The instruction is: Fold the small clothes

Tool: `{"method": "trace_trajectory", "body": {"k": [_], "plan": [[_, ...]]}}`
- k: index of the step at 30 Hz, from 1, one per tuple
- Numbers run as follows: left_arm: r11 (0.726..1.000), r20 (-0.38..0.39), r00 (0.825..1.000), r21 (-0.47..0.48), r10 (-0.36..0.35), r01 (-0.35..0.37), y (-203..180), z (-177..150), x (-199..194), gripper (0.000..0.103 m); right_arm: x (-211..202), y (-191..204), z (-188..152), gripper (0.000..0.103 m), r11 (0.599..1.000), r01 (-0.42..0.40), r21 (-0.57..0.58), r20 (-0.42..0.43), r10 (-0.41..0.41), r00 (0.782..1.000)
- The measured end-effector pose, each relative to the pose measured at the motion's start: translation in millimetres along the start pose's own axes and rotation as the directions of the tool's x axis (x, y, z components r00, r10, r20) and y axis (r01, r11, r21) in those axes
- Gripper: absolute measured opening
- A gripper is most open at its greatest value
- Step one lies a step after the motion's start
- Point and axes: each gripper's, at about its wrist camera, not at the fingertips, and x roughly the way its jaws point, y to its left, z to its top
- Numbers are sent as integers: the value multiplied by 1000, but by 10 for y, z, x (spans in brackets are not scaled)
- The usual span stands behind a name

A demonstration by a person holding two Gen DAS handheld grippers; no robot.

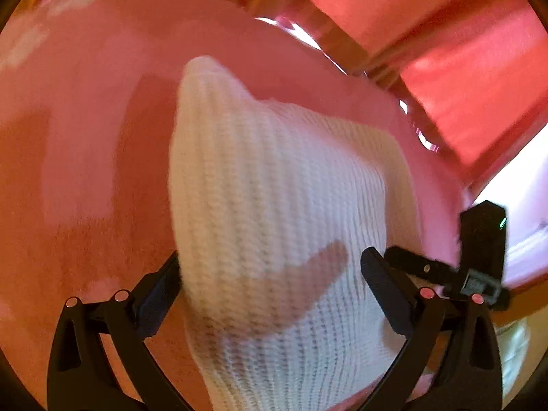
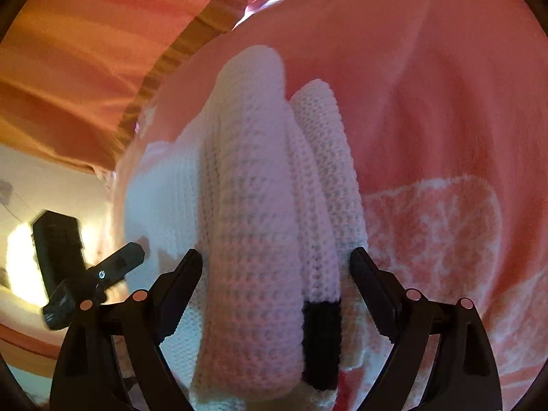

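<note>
A white knitted garment [image 1: 274,178] lies in a folded bundle on a pink cover [image 1: 85,120]. My left gripper [image 1: 272,274] stands open over its near end, one finger on each side of the knit, with the left pad at the cloth's edge. In the right wrist view the same garment [image 2: 253,188] shows as thick rolled folds with a black band [image 2: 322,342] near the bottom. My right gripper [image 2: 277,274] is open too and straddles those folds. Each gripper shows in the other's view: the right one [image 1: 479,274], the left one [image 2: 85,274].
The pink cover [image 2: 428,85] carries a white woven pattern [image 2: 435,233] to the right of the garment. A brown wooden edge [image 2: 178,54] runs behind it, with red and orange striped cloth [image 1: 462,68] beyond. A bright pale area [image 2: 20,260] lies at far left.
</note>
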Motion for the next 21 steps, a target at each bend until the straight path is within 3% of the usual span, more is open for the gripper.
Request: {"method": "trace_trajectory", "body": {"k": [4, 7, 8, 10, 12, 16, 21], "plan": [[996, -3, 1000, -87, -19, 18, 249, 32, 104, 98, 4, -70, 36, 88, 999, -49, 21, -1, 49, 999], [999, -2, 1000, -42, -15, 15, 166, 31, 154, 98, -7, -91, 73, 88, 997, -70, 27, -1, 70, 998], [1000, -2, 1000, -24, -19, 19, 137, 29, 172, 98, -13, -91, 79, 82, 997, -68, 25, 1, 68, 998], [999, -13, 999, 22, -45, 46, 64, 11, 198, 87, -32, -104, 88, 63, 999, -51, 9, -8, 51, 999], [998, -15, 999, 60, -33, 34, -35, 2, 214, 81, -39, -123, 97, 41, 996, -84, 29, -15, 84, 996], [994, -1, 1000, 104, -29, 29, -161, 38, 125, 53, -194, -30, 25, 33, 998, -60, -1, 23, 60, 998], [981, 26, 996, 179, -84, 78, -515, 34, -152, 46, -714, 205, -174, 31, 998, -43, -36, 139, 48, 989]]}}
